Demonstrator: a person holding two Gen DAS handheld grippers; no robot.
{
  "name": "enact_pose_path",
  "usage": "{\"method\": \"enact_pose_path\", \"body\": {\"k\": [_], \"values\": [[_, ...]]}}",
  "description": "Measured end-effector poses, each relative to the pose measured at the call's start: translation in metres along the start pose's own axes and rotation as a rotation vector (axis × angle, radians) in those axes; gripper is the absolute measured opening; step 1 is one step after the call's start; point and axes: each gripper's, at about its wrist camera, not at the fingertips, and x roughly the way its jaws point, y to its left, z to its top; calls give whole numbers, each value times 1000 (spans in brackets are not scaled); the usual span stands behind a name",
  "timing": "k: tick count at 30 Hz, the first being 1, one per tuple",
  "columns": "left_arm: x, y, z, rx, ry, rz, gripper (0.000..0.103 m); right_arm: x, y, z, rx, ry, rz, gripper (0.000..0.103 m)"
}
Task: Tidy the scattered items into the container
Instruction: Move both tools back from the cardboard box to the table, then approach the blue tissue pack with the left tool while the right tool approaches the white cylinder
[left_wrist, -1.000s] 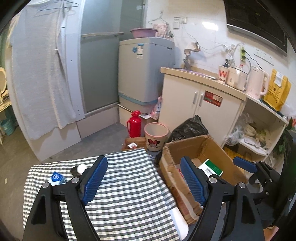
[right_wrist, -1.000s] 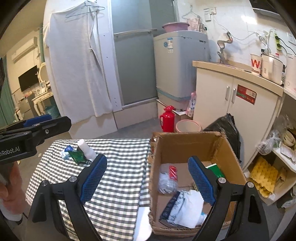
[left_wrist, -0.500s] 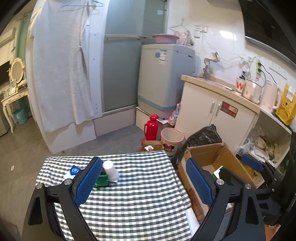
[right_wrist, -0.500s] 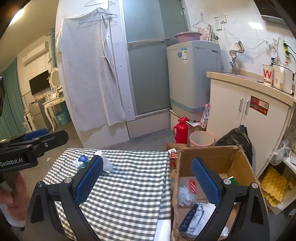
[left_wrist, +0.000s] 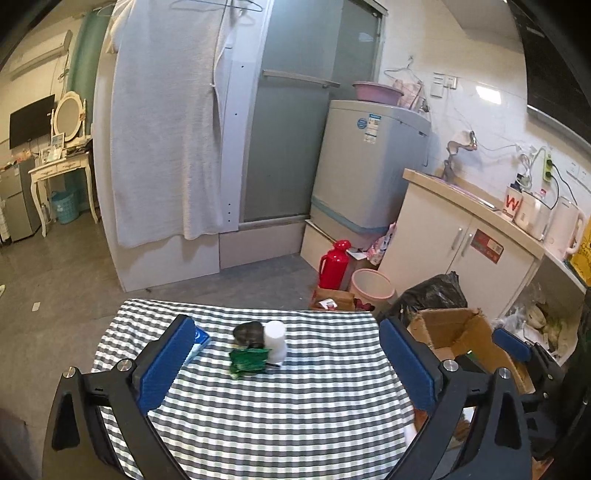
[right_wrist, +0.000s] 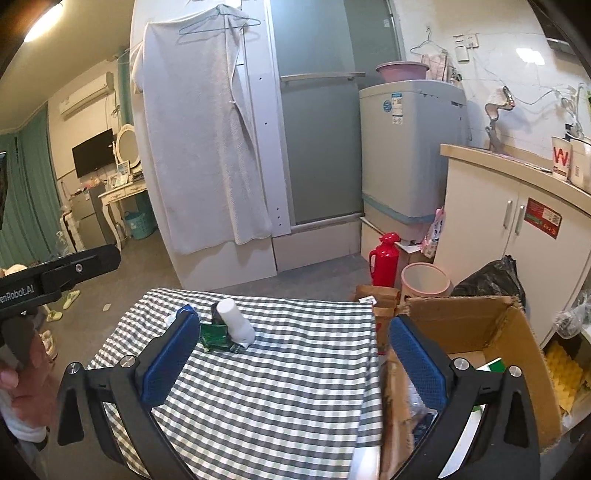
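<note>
On the checked tablecloth (left_wrist: 280, 413) lie a white tube (left_wrist: 275, 341), a green packet (left_wrist: 248, 361), a dark round item (left_wrist: 248, 331) and a blue-white packet (left_wrist: 197, 341), clustered at the far side. The same cluster shows in the right wrist view: white tube (right_wrist: 236, 325), green packet (right_wrist: 215, 335). The cardboard box (right_wrist: 480, 332) stands to the table's right and holds several items; it also shows in the left wrist view (left_wrist: 458, 328). My left gripper (left_wrist: 286, 363) is open and empty, above the table near the cluster. My right gripper (right_wrist: 291, 356) is open and empty, above the table's right part.
Beyond the table stand a red thermos (left_wrist: 334, 264), a pink bin (left_wrist: 371, 290), a black bag (left_wrist: 432, 293), a washing machine (left_wrist: 369, 170) and a white cabinet (left_wrist: 461, 240). A small cardboard box (right_wrist: 376, 297) sits on the floor behind the table.
Both grippers have pulled back and swung left, away from the box; the table cluster now sits between the left fingers. Both stayed open and empty.
</note>
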Motion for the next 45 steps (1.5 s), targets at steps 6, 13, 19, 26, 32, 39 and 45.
{"method": "enact_pose_path", "body": {"k": [6, 13, 19, 26, 32, 39, 45], "values": [[2, 26, -5, -13, 2, 25, 103, 24, 20, -3, -32, 43, 10, 103], [11, 51, -7, -38, 11, 40, 103, 45, 37, -5, -55, 79, 10, 103], [20, 66, -9, -35, 12, 61, 103, 61, 47, -6, -66, 97, 12, 103], [31, 84, -11, -45, 24, 83, 103, 76, 51, -6, -74, 106, 13, 103], [41, 95, -14, -39, 32, 107, 103, 93, 55, -7, -86, 129, 17, 103], [60, 107, -21, -31, 62, 122, 103, 111, 57, -13, -103, 158, 16, 103], [79, 115, -27, -34, 93, 121, 103, 131, 59, -19, -114, 190, 15, 103]]}}
